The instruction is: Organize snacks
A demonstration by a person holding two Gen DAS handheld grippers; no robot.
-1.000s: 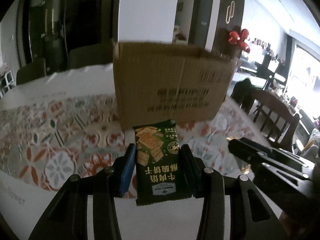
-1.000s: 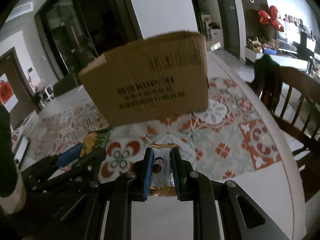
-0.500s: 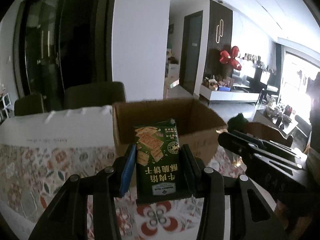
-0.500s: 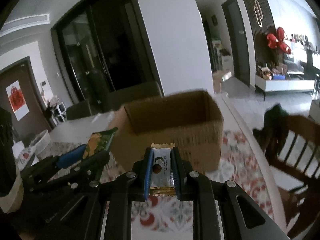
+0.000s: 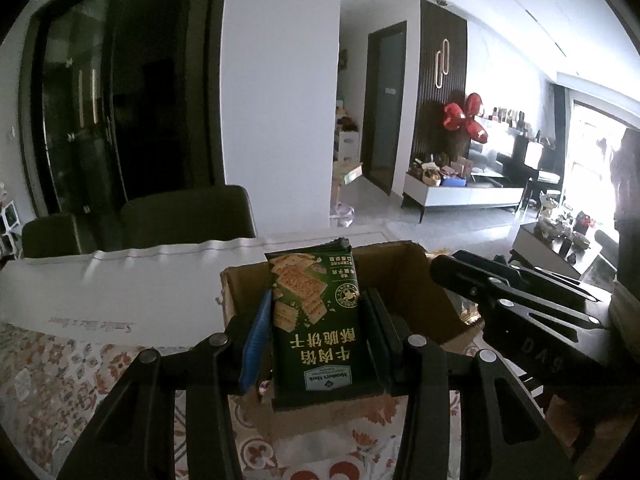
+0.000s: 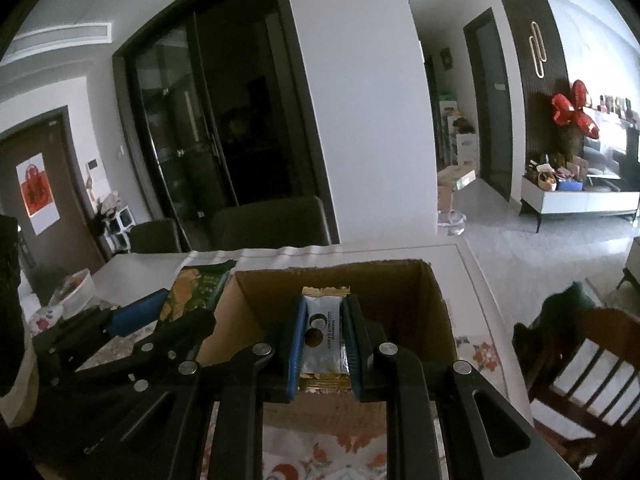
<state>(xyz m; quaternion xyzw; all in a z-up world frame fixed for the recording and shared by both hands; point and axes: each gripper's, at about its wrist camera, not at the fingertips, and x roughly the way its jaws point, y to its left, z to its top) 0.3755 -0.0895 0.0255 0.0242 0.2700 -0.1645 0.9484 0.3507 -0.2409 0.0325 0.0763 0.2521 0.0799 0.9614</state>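
My left gripper (image 5: 318, 320) is shut on a green cracker packet (image 5: 316, 316) and holds it upright over the near rim of an open cardboard box (image 5: 404, 280). My right gripper (image 6: 324, 328) is shut on a small white and gold candy bar (image 6: 323, 336), held above the same box (image 6: 400, 300). In the right wrist view the left gripper (image 6: 160, 312) with the green packet (image 6: 196, 292) sits at the box's left side. In the left wrist view the right gripper's body (image 5: 520, 312) reaches over the box's right edge. The box's inside is dark.
The box stands on a table with a patterned floral cloth (image 5: 60, 392) and a white far part (image 5: 120, 280). Dark chairs (image 5: 188, 220) stand behind the table. A wooden chair (image 6: 592, 360) stands at the right. A bowl with snacks (image 6: 72, 292) sits at the left.
Both grippers have risen and moved forward with their snacks. The box was seen from the side a second ago; now both views look over its open top.
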